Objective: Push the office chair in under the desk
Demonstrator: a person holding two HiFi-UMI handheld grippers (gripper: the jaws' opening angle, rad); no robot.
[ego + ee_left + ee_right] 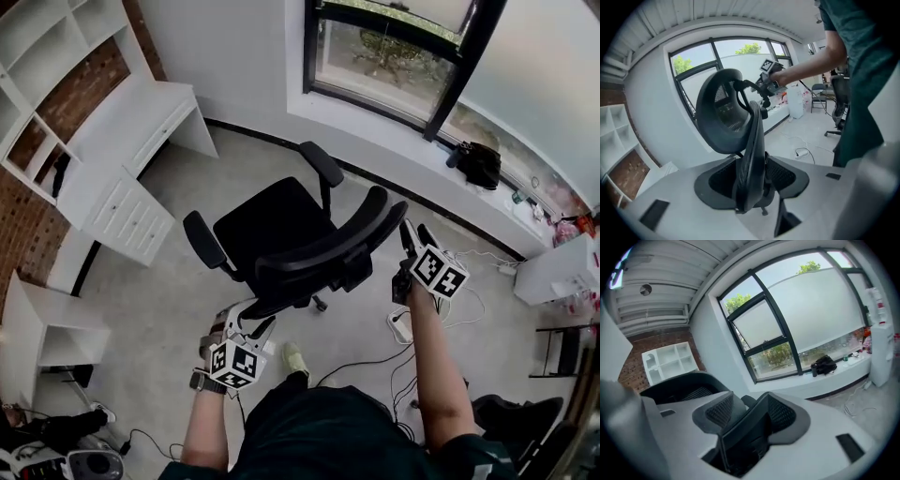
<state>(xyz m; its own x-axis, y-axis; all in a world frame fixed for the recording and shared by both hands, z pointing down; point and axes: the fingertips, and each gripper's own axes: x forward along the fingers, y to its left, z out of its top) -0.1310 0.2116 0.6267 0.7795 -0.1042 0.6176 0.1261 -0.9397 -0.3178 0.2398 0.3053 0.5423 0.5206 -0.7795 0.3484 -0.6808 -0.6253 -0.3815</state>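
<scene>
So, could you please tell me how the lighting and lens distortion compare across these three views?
Head view: even daylight with hardly any shadows around the office chair, and a mild wide-angle bend. Left gripper view: heavy fisheye with dark corners, and the backrest is close and slightly soft. Right gripper view: same fisheye, and the window is bright and washed out.
</scene>
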